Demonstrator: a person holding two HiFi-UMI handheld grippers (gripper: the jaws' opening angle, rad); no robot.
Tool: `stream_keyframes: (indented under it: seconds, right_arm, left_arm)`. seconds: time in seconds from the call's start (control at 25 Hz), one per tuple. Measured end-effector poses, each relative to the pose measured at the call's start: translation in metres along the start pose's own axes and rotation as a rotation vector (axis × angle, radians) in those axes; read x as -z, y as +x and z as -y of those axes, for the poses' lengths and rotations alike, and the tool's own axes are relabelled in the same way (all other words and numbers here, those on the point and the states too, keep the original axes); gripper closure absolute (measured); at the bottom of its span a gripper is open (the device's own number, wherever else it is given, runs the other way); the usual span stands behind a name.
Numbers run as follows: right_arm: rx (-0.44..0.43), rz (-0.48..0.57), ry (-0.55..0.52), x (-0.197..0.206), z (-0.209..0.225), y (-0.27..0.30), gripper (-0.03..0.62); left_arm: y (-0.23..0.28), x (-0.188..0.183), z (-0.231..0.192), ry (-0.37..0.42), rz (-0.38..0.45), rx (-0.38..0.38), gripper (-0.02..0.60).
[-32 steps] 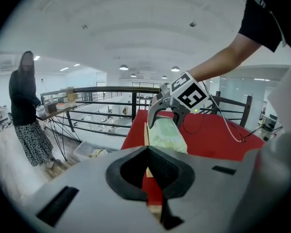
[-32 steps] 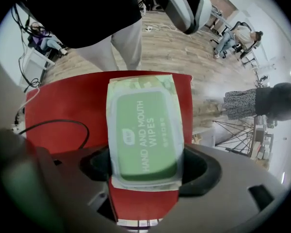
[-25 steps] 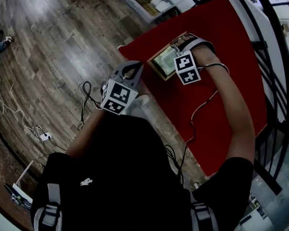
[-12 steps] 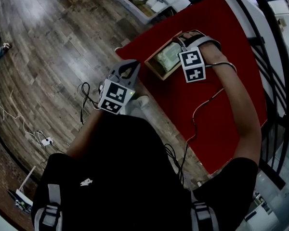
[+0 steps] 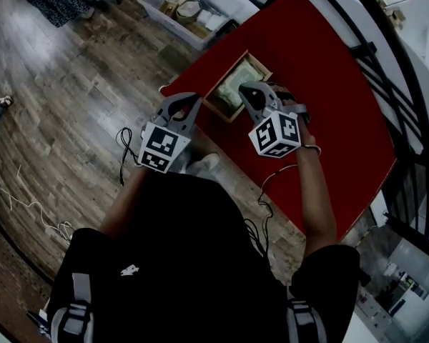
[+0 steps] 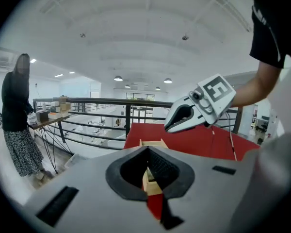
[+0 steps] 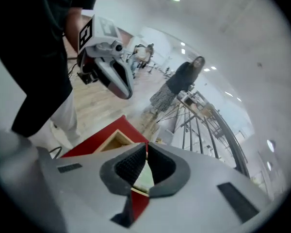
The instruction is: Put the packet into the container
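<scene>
Inside square wooden container (image 5: 216, 111), pale greenish packet (image 5: 239, 84)

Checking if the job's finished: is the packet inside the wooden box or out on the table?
In. The head view shows the pale packet lying inside the wooden box; the right tongs are shut and empty.

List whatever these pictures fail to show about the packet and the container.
- Packet print: too small to read in the head view. The right gripper view shows only a pale sliver of the packet through that gripper's jaw opening.
- Container near-right edge: covered by the right gripper in the head view.
- Container interior in the left gripper view: hidden by the container's own wall and the body of the left gripper.
</scene>
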State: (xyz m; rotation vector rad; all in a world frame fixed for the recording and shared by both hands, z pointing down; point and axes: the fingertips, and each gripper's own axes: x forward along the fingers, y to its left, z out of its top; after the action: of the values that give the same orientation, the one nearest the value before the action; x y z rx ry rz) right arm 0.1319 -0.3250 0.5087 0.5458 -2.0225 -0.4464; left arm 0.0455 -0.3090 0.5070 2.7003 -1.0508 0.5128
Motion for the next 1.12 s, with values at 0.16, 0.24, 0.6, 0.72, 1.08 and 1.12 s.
stream_keyframes:
  seconds: [0.16,0.24,0.6,0.72,1.08,1.12]
  right_arm:
    - [0.132,0.066,0.316,0.005,-0.006,-0.034,0.571]
    - [0.205,0.13,0.485,0.008,-0.006,-0.052,0.571]
    - [0.55,0.351,0.938,0.024,-0.001,-0.133,0.572]
    - [0.616,0.385,1.009,0.028,-0.003,-0.149,0.572]
    - [0.654,0.398,1.063,0.039,-0.016,-0.162,0.572]
    - [0.655,0.397,1.064,0.04,-0.017,-0.163,0.572]
  left_arm:
    - [0.0,-0.013,0.013,0.006,0.025,0.052,0.572]
    - [0.003,-0.021,0.022,0.031,0.04,0.08,0.572]
    - [0.016,-0.052,0.074,0.086,0.11,0.246,0.572]
    - [0.018,-0.064,0.091,0.081,0.142,0.311,0.572]
    - [0.021,-0.082,0.121,0.074,0.177,0.405,0.573]
    - [0.02,-0.085,0.122,0.071,0.182,0.407,0.572]
